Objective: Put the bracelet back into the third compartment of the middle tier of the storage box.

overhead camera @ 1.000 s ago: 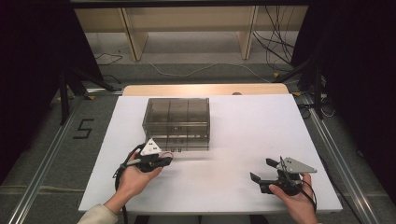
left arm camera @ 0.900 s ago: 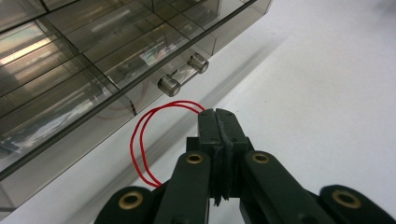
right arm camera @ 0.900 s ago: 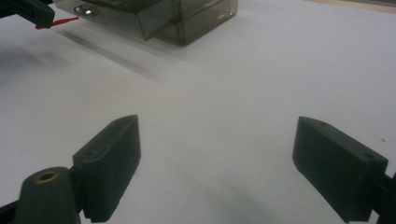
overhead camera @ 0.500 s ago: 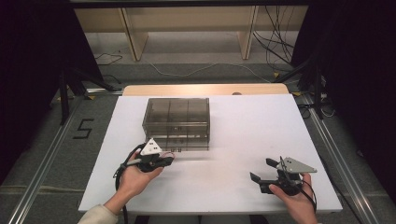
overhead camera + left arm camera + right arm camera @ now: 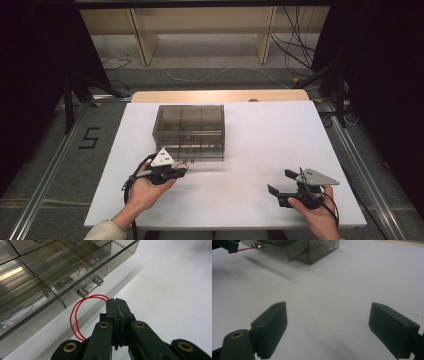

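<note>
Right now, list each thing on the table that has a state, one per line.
Left gripper: shut on the red string loop.
Red string loop: threaded round the drawer handle.
Bottom drawer: pulled partly out of the smoky plastic organizer.
Right gripper: open, holding nothing.

Right gripper (image 5: 328, 327) gapes wide above white table (image 5: 352, 282), smoky box (image 5: 307, 247) beyond.
</note>
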